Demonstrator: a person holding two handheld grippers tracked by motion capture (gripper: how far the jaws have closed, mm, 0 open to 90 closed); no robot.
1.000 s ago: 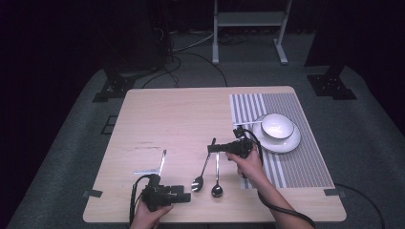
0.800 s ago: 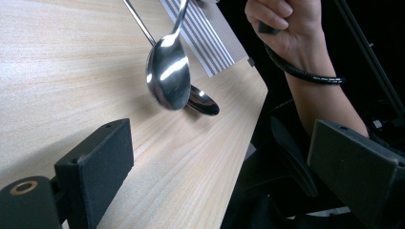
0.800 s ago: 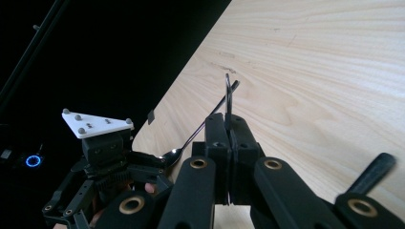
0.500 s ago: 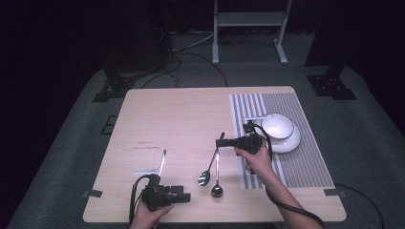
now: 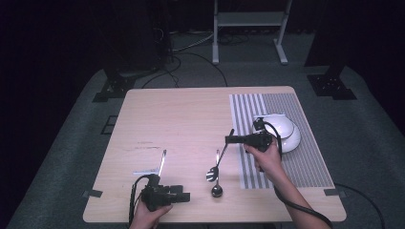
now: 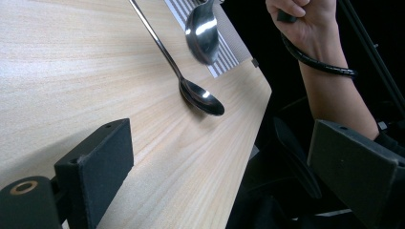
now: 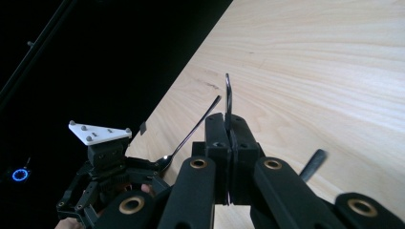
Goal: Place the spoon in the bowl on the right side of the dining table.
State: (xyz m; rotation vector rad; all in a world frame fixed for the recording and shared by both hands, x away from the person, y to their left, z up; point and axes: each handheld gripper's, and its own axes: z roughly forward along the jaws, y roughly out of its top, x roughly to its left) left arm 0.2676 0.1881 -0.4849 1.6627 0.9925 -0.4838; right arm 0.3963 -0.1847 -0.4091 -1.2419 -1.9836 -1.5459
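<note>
My right gripper (image 5: 229, 139) (image 7: 228, 125) is shut on the thin handle of a metal spoon (image 5: 218, 160) (image 7: 228, 93), beside the placemat's left edge. The spoon hangs tilted, and its bowl (image 6: 202, 31) hovers just above the wood. A second spoon (image 5: 217, 190) (image 6: 200, 98) lies flat on the table right next to it. My left gripper (image 5: 177, 196) (image 6: 224, 157) rests open at the front left edge of the table, its jaws wide apart with nothing between them. A third slim utensil (image 5: 162, 162) (image 7: 200, 125) lies just beyond the left gripper.
A white bowl on a plate (image 5: 285, 131) sits on a grey striped placemat (image 5: 296, 167) at the table's right, just behind my right hand. The wooden table (image 5: 181, 119) drops off close to the left gripper. A metal stand (image 5: 248, 28) stands on the floor beyond.
My right gripper has moved up and to the right, lifting the spoon by its handle so that its bowl leaves the table. The left gripper and the other spoon have stayed put.
</note>
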